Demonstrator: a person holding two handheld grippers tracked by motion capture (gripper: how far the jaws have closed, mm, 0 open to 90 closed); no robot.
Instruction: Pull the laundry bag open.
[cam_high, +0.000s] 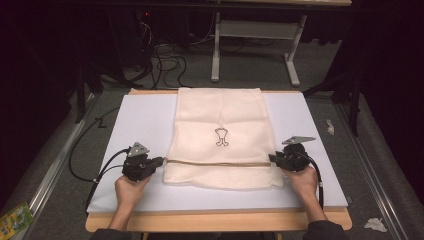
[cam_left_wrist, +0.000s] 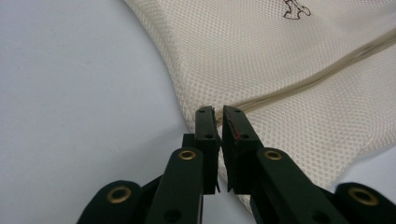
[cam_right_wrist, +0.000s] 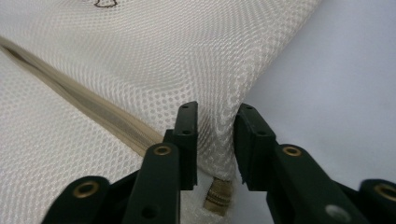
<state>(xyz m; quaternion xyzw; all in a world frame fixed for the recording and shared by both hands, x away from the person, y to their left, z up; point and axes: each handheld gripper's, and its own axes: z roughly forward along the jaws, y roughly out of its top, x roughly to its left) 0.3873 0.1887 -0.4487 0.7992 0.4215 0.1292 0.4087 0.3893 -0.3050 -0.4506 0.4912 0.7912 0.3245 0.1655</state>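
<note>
Your left gripper (cam_left_wrist: 218, 114): jaws nearly together, thin gap, mesh bag (cam_high: 220, 135) edge at tips, not pinched. Right gripper (cam_right_wrist: 215, 122): jaws apart, fold ridge between, no pinch. Bag lies flat mid-counter (cam_high: 135, 115), near end folded over at drawstring (cam_high: 215, 162). Risk: fold springs back once freed; withdrawing jaws snag mesh, drag bag askew.

A cream mesh laundry bag (cam_high: 220, 135) lies centred on the white board (cam_high: 300, 120), with the left gripper (cam_high: 159, 162) at its eight o'clock edge and the right gripper (cam_high: 272, 158) at its four o'clock edge.
</note>
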